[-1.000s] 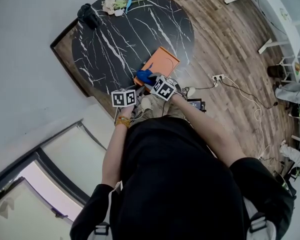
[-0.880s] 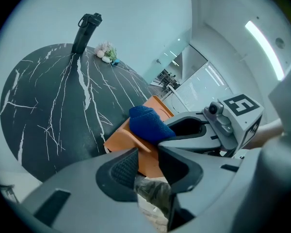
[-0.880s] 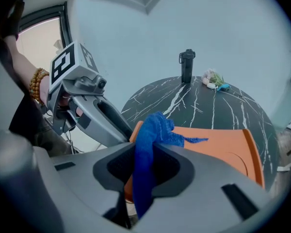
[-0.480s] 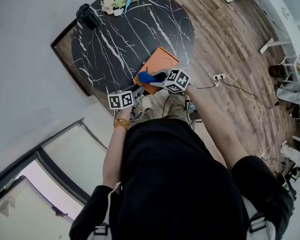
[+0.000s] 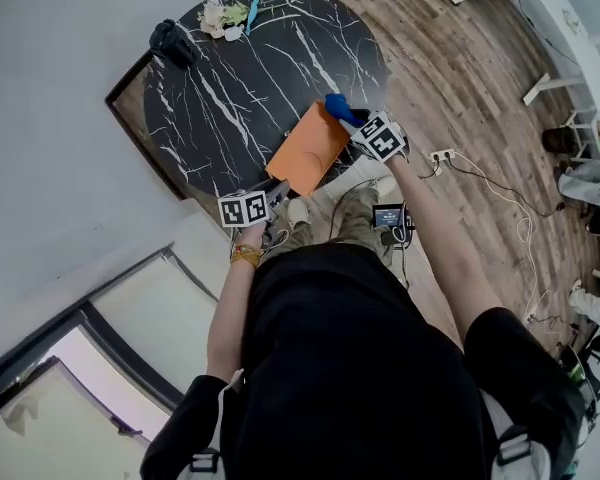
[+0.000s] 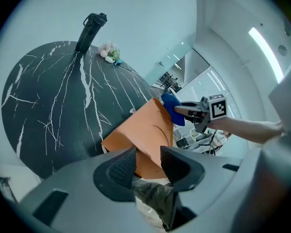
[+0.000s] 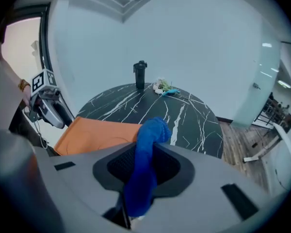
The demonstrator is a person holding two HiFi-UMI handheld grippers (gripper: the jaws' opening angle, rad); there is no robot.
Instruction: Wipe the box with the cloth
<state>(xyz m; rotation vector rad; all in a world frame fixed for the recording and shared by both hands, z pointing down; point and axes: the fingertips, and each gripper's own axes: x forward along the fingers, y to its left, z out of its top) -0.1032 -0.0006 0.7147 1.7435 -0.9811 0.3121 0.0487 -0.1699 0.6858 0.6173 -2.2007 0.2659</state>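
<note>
Our right gripper [image 7: 143, 154] pinches the blue cloth [image 5: 338, 108] at the orange box's [image 5: 308, 150] far corner. Our left gripper [image 6: 148, 155] waits by the near corner. Its jaws are apart, just closing a bit, pinching nothing.

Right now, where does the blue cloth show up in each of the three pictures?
Head view: the blue cloth is above and right of centre, held by the right gripper at the far corner of the orange box.
Left gripper view: the cloth is right of centre, at the box's far edge.
Right gripper view: the cloth is at bottom centre, clamped between the jaws.
Shared landmark: the orange box on the black marble table shows in all three views.
</note>
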